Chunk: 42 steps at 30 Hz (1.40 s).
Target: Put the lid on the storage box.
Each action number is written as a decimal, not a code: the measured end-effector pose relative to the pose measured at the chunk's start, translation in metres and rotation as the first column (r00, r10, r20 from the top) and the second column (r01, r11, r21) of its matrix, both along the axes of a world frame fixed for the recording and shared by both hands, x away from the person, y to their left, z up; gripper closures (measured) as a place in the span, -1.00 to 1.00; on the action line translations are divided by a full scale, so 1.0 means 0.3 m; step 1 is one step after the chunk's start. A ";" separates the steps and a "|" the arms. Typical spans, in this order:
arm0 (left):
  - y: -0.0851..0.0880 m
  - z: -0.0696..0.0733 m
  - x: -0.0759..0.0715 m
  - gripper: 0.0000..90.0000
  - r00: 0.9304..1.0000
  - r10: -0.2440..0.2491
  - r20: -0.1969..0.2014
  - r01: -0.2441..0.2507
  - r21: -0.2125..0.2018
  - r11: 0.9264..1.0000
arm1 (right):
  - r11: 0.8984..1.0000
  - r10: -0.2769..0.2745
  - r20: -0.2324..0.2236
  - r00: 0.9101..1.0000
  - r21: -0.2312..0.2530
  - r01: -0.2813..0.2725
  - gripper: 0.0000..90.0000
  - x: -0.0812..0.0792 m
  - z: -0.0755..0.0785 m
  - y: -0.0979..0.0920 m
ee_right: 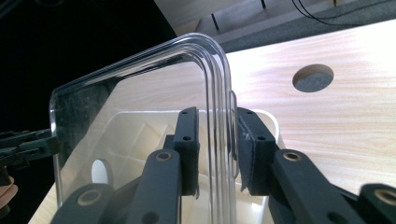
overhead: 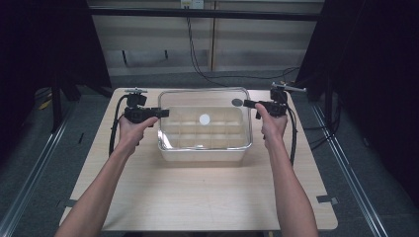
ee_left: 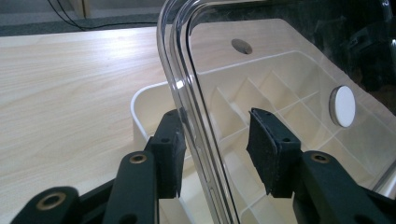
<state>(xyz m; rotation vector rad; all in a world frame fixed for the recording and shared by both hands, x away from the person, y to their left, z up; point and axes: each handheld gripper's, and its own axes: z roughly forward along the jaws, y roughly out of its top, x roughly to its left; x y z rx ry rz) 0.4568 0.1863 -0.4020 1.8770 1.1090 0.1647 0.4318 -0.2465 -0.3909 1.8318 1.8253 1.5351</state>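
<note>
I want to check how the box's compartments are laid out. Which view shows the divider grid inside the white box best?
The high view: it looks down through the clear lid onto the whole grid of the white box. The left gripper view shows part of the grid at a slant behind the lid edge. The right gripper view shows little beyond the box's rim.

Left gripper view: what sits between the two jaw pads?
The clear lid's rim edge runs up between the left gripper's pads, close by the outer pad, a gap to the inner one. Behind it, the white divided box.
</note>
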 end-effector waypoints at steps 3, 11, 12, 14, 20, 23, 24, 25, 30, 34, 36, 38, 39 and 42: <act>-0.006 -0.015 0.010 0.22 1.000 0.014 -0.008 -0.014 -0.007 1.000 | 1.000 -0.008 -0.022 1.000 -0.003 0.008 0.60 0.019 -0.017 0.000; -0.009 -0.060 0.038 0.19 0.998 0.018 -0.052 -0.019 -0.015 1.000 | 1.000 -0.029 -0.063 0.998 0.001 0.029 0.57 0.053 -0.080 -0.002; -0.009 -0.060 0.038 0.19 0.998 0.018 -0.052 -0.019 -0.015 1.000 | 1.000 -0.029 -0.063 0.998 0.001 0.029 0.57 0.053 -0.080 -0.002; -0.009 -0.076 0.044 0.18 0.998 0.015 -0.061 -0.016 -0.016 1.000 | 0.999 -0.030 -0.078 0.996 0.014 0.031 0.56 0.060 -0.104 -0.008; -0.006 -0.107 0.043 0.11 0.996 0.016 -0.090 -0.018 -0.022 1.000 | 0.999 -0.041 -0.106 0.993 0.005 0.042 0.52 0.066 -0.154 -0.011; 0.009 -0.110 0.043 0.12 0.995 0.014 -0.103 -0.016 -0.018 1.000 | 0.999 -0.029 -0.130 0.991 -0.018 0.027 0.50 0.067 -0.168 -0.003; 0.012 -0.113 0.042 0.12 0.995 0.017 -0.103 -0.018 -0.010 1.000 | 1.000 -0.027 -0.131 0.991 -0.019 0.025 0.50 0.066 -0.172 0.002; 0.016 -0.116 0.041 0.12 0.994 0.021 -0.108 -0.023 -0.012 1.000 | 1.000 -0.021 -0.134 0.991 -0.016 0.019 0.50 0.064 -0.177 0.005; 0.025 -0.124 0.034 0.15 0.994 0.013 -0.109 -0.015 -0.019 1.000 | 1.000 -0.017 -0.135 0.991 -0.002 0.017 0.50 0.056 -0.197 0.006; 0.024 -0.131 0.036 0.15 0.993 0.015 -0.117 -0.018 -0.025 1.000 | 1.000 -0.019 -0.137 0.990 -0.011 0.018 0.50 0.053 -0.194 0.008; 0.024 -0.139 0.036 0.15 0.991 0.022 -0.131 -0.028 -0.040 0.999 | 1.000 -0.015 -0.142 0.990 -0.009 0.014 0.49 0.052 -0.199 0.007; 0.031 -0.145 0.034 0.14 0.991 0.014 -0.136 -0.021 -0.045 0.999 | 1.000 -0.013 -0.149 0.989 -0.021 0.010 0.47 0.053 -0.204 0.011; 0.033 -0.147 0.033 0.14 0.991 0.012 -0.136 -0.019 -0.050 0.999 | 1.000 -0.013 -0.147 0.989 -0.021 0.009 0.46 0.053 -0.207 0.013; 0.033 -0.145 0.029 0.14 0.991 0.010 -0.134 -0.016 -0.041 0.999 | 1.000 -0.012 -0.142 0.990 -0.020 0.010 0.46 0.051 -0.212 0.014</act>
